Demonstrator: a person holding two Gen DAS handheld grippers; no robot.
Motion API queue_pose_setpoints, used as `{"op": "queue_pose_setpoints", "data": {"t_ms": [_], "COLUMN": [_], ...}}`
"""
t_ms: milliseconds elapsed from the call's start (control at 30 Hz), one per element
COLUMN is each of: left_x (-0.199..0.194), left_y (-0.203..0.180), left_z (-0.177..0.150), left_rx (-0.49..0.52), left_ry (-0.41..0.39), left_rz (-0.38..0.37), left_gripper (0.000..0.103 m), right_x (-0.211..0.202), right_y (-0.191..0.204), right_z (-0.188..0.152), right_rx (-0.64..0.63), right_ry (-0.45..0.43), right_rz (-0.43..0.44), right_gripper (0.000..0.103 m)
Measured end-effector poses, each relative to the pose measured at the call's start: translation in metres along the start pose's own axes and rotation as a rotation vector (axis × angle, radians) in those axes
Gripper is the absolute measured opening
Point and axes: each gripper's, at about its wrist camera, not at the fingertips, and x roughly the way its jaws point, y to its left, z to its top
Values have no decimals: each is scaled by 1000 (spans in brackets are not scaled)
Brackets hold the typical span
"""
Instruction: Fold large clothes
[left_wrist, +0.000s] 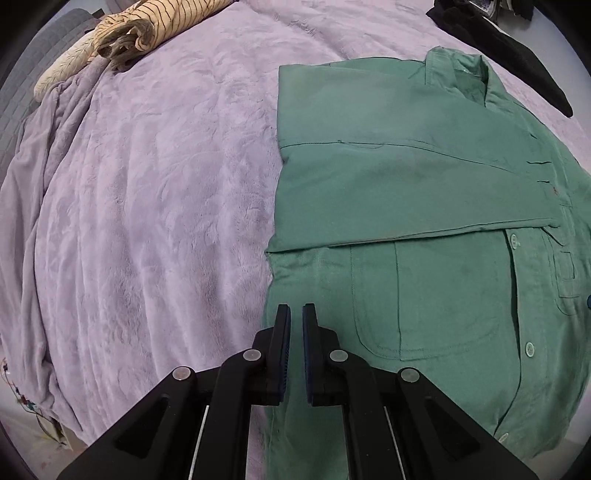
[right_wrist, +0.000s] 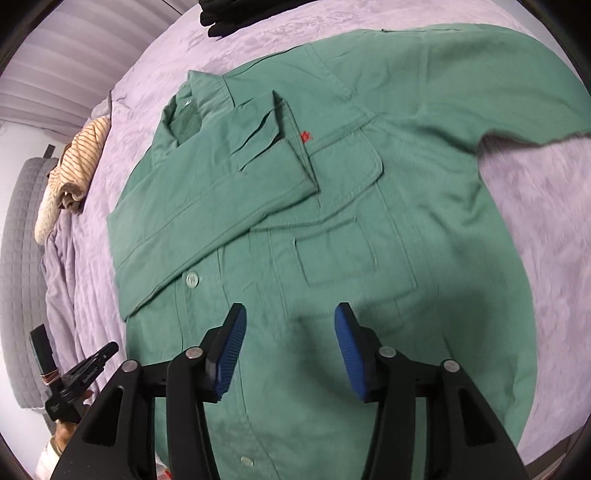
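Note:
A green button-up shirt (left_wrist: 424, 177) lies flat, front up, on a lilac plush blanket (left_wrist: 147, 184). One side and its sleeve (right_wrist: 218, 192) are folded across the chest; the other sleeve (right_wrist: 498, 85) lies spread out to the side. My left gripper (left_wrist: 296, 314) hovers over the shirt's folded edge near the hem, jaws nearly closed with a thin gap and nothing between them. My right gripper (right_wrist: 290, 321) is open and empty above the shirt's (right_wrist: 369, 258) lower front. The left gripper also shows at the lower left of the right wrist view (right_wrist: 85, 373).
A rolled cream striped garment (left_wrist: 140, 26) lies at the far corner of the bed, also in the right wrist view (right_wrist: 77, 162). Dark clothes (left_wrist: 509, 48) lie beyond the collar. A grey quilted headboard (right_wrist: 22, 277) borders the bed. The blanket (right_wrist: 546, 221) drapes over the edge.

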Motion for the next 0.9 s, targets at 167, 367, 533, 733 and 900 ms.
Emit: {"op": "queue_pose_setpoints", "data": {"t_ms": [167,367,533,733,900], "left_x": [-23,-37,-57,-68,-74], "left_y": [-9,-24,-32,-48,-65], "left_z": [-16,-17,-21,-23,-21], "left_rx": [-36,15,1,31,55], "left_ry": [-21,-14,-17,-2,-1], "left_rz": [16,8,-5,-74,-101], "left_gripper": [102,102,102,102,102], "right_x": [-10,-29,-45,-54,-52], "right_y": [0,7,15,24,18], "right_z": [-15,-23,-29,-36,-38], "right_rx": [24,21,9,-23,16], "right_ry": [9,-9,-43,-58,-36], "right_rz": [18,29,61,100,142], "right_gripper": [60,61,87,87,87]}}
